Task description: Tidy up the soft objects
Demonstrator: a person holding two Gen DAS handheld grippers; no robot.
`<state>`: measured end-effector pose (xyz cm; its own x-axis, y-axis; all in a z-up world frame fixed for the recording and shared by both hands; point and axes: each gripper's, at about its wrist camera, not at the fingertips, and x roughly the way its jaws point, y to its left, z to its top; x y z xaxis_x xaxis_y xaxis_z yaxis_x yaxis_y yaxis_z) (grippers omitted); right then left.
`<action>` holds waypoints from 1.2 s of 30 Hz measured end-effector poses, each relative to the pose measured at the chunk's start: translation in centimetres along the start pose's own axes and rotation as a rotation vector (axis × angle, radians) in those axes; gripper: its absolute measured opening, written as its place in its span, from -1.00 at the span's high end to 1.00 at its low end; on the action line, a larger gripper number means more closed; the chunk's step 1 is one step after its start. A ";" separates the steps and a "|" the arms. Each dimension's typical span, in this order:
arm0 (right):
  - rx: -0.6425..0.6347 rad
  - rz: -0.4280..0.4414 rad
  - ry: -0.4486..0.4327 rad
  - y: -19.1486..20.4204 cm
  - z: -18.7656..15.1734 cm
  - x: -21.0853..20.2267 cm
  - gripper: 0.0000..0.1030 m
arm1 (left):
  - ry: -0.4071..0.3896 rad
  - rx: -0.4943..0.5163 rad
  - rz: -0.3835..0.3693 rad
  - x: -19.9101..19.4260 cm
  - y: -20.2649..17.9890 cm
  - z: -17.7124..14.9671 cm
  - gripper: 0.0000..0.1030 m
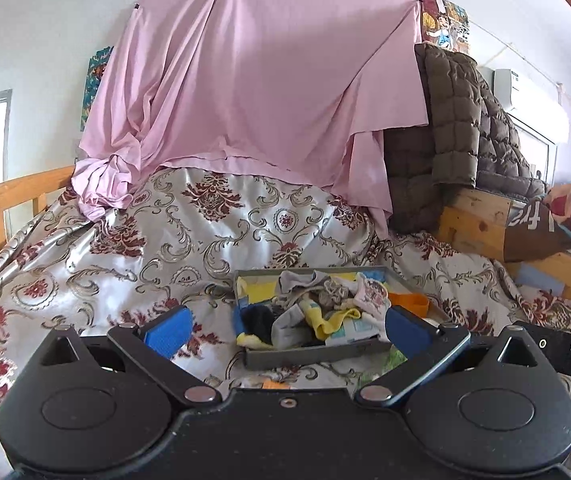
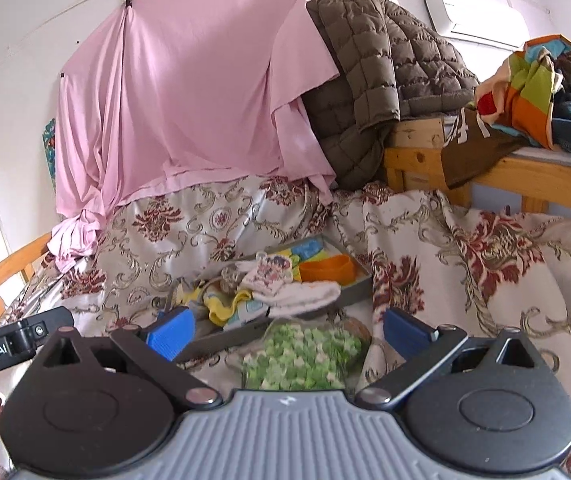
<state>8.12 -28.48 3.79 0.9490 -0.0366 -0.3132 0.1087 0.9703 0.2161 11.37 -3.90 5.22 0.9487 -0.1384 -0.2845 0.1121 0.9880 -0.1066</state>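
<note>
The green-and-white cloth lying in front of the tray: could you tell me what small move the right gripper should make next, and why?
Probably ease the right gripper forward and down onto the green-and-white cloth. Its jaws are open and empty, the cloth sits between them on the bedspread, outside the grey tray where the other soft items are piled.

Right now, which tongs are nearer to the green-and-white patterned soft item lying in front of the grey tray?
Right. The right tongs, open, frame the green-and-white patterned soft item directly. The left tongs, open, frame the grey tray; the item shows only beside their right finger.
</note>
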 end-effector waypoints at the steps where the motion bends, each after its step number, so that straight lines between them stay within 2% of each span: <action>1: 0.000 -0.002 0.004 0.0 -0.3 -0.3 -0.99 | 0.003 0.002 0.000 -0.3 0.1 -0.2 -0.99; 16: -0.022 -0.045 0.062 1.3 -2.9 -3.3 -0.99 | 0.037 -0.005 0.043 -3.8 2.1 -2.9 -0.99; 24: -0.049 -0.059 0.093 2.0 -3.9 -3.8 -0.99 | 0.116 0.035 0.104 -4.8 2.8 -5.0 -0.99; 36: -0.050 -0.055 0.129 2.4 -4.7 -4.2 -0.99 | 0.141 -0.009 0.148 -5.8 3.8 -5.6 -0.99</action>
<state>2.98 -24.83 1.29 0.8957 -0.0624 -0.4402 0.1419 0.9785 0.1500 4.68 0.31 1.12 0.9037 -0.0005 -0.4283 -0.0289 0.9976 -0.0621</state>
